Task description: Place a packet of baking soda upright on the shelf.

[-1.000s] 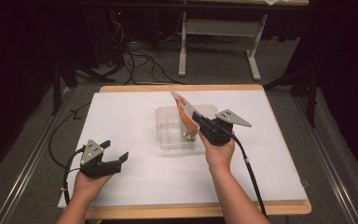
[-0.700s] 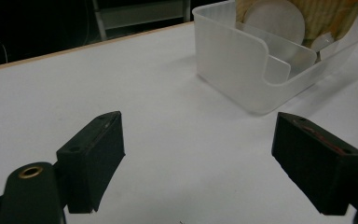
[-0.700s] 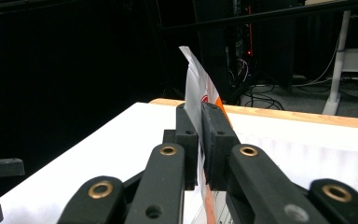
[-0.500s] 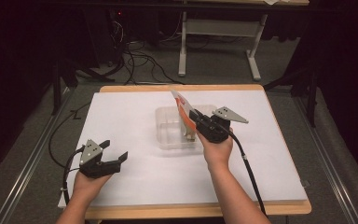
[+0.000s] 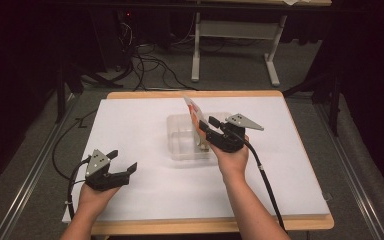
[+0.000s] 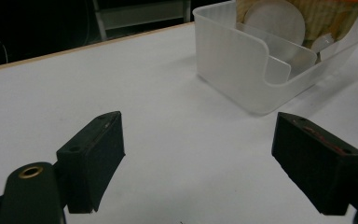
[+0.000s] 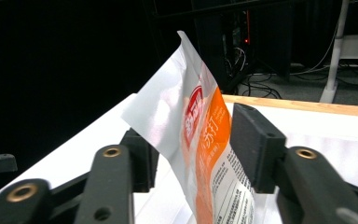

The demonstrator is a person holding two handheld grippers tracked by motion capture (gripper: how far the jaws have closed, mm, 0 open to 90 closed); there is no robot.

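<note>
R gripper (image 7: 193, 149) just opened; packet (image 7: 200, 140) seemingly loose.

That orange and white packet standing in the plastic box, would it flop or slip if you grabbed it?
The packet is probably thin and floppy: its top edge curls sideways. Its glossy film looks slippery. The right gripper, jaws just opened around it, isn't squeezing it, so it may lean or tip in the clear box.

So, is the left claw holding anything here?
No, the left claw stands open over the bare white table, nothing between its pads, with the clear plastic bin farther off.
</note>
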